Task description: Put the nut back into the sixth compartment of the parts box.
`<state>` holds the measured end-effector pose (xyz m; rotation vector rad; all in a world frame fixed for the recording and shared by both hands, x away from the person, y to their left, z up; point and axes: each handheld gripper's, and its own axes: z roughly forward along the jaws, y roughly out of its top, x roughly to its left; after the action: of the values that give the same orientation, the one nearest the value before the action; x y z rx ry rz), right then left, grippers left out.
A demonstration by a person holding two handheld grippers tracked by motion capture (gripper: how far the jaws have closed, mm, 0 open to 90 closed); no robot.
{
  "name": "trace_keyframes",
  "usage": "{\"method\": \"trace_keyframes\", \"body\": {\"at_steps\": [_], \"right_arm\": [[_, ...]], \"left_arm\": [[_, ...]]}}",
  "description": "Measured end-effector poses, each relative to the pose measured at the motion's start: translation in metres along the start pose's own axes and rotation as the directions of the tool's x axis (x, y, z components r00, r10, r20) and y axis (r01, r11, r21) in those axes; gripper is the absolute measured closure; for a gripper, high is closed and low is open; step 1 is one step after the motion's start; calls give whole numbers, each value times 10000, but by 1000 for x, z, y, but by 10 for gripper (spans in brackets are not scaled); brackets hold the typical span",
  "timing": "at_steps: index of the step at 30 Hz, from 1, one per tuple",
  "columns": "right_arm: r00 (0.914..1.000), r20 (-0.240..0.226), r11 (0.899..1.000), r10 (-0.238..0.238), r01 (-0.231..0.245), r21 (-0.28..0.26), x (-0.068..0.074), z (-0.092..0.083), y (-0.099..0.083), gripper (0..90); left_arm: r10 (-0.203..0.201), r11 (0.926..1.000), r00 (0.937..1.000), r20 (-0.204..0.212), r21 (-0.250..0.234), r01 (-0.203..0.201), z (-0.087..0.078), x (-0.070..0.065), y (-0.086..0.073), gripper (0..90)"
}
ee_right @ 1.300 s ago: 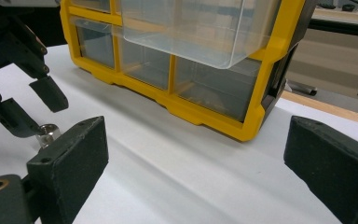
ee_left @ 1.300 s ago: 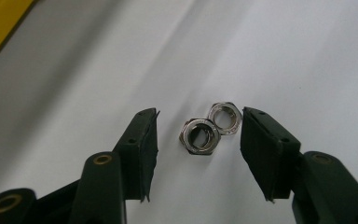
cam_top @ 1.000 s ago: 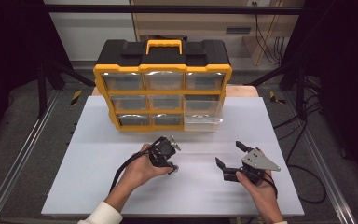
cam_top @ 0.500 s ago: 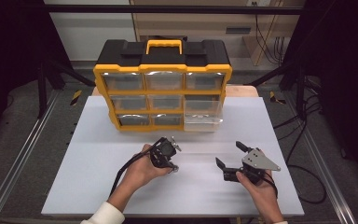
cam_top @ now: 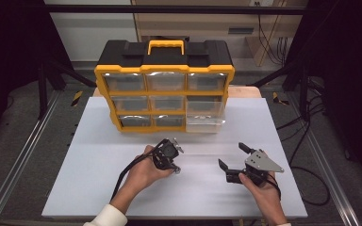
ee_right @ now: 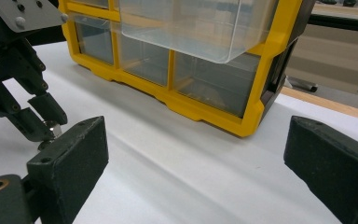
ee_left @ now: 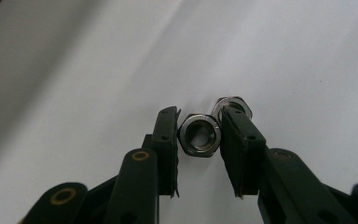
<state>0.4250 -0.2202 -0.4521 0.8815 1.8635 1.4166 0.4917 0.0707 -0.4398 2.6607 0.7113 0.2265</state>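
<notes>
A small steel hex nut (ee_left: 199,135) lies on the white table between the fingers of my left gripper (ee_left: 198,140). The jaws have just been closing and both pads now press on the nut's flats. A second nut (ee_left: 235,104) sits just behind the right-hand finger. In the high view the left gripper (cam_top: 173,167) points down at the table's middle, with a hand around it. My right gripper (cam_top: 232,155) rests to its right, open with nothing between its pads (ee_right: 74,154). Its view catches the left gripper's fingertips (ee_right: 39,123) on the nut (ee_right: 52,127).
A yellow and black organiser (cam_top: 165,80) with clear drawers stands at the back of the white table (cam_top: 99,188). Its lower right drawer (cam_top: 206,123) is pulled out and looks empty; it hangs over the table (ee_right: 191,28). Cables trail from both grippers.
</notes>
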Motion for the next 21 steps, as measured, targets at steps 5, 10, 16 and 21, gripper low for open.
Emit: {"method": "trace_keyframes", "body": {"at_steps": [5,10,16,21], "right_arm": [[10000,-6,10000,-4,4,18,0,0,0,66],[10000,-13,10000,10,-10,41,0,0,0,66],[10000,-39,10000,22,-22,60,0,0,0,66],[10000,-44,10000,29,-29,82,0,0,0,66]], "left_arm": [[-26,10000,10000,3,-56,26,0,0,-1,672],[27,10000,10000,-9,-90,-27,0,0,-2,673],[128,9998,9999,-8,-119,-128,0,0,-3,674],[77,9998,10000,-3,-201,-77,-2,2,-5,674]]}}
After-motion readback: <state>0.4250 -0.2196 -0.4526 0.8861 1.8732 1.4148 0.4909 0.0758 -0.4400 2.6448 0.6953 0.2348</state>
